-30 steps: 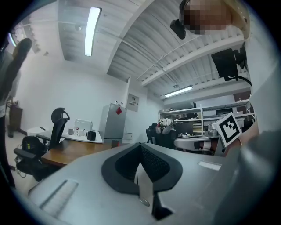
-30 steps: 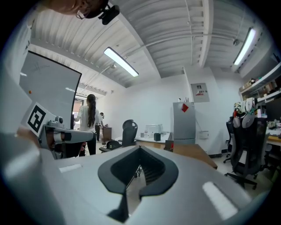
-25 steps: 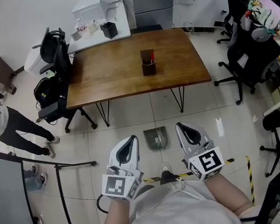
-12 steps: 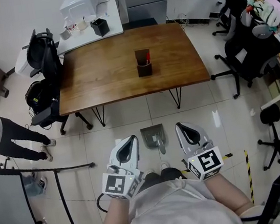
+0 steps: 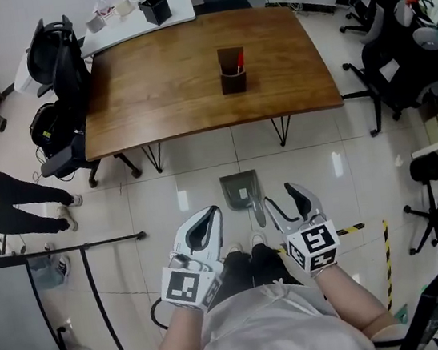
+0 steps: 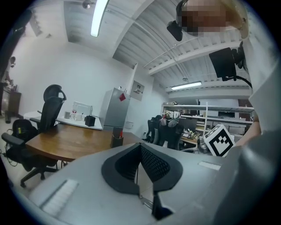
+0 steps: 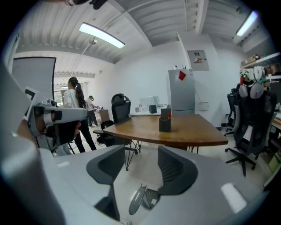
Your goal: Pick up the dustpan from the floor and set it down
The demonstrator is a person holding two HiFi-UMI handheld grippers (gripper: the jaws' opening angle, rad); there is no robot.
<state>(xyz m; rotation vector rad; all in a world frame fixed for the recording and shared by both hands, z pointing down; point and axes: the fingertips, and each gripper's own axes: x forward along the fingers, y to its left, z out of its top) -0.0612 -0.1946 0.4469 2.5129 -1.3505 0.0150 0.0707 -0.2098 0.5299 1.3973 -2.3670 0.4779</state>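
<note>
A grey dustpan (image 5: pixel 240 189) lies flat on the tiled floor in front of the wooden table, its handle (image 5: pixel 258 216) pointing back toward me. My right gripper (image 5: pixel 287 202) hovers just right of the handle, and its jaws are opening with nothing between the pads. In the right gripper view the dustpan (image 7: pixel 143 199) shows on the floor below the gap of the right gripper (image 7: pixel 142 165). My left gripper (image 5: pixel 207 219) hangs left of the handle. The left gripper view shows the left gripper (image 6: pixel 140 149) shut, with nothing in it.
The wooden table (image 5: pixel 191 93) carries a dark pen holder (image 5: pixel 230 71). Office chairs stand at the left (image 5: pixel 58 67) and right (image 5: pixel 396 56). A person (image 5: pixel 4 200) walks at the far left, by a black stand (image 5: pixel 94 260). Yellow-black tape (image 5: pixel 356 228) marks the floor.
The right gripper's jaws have gone from shut to apart, and it has dropped toward the dustpan's handle. The left gripper has sunk a little. The view has tipped toward the floor.
</note>
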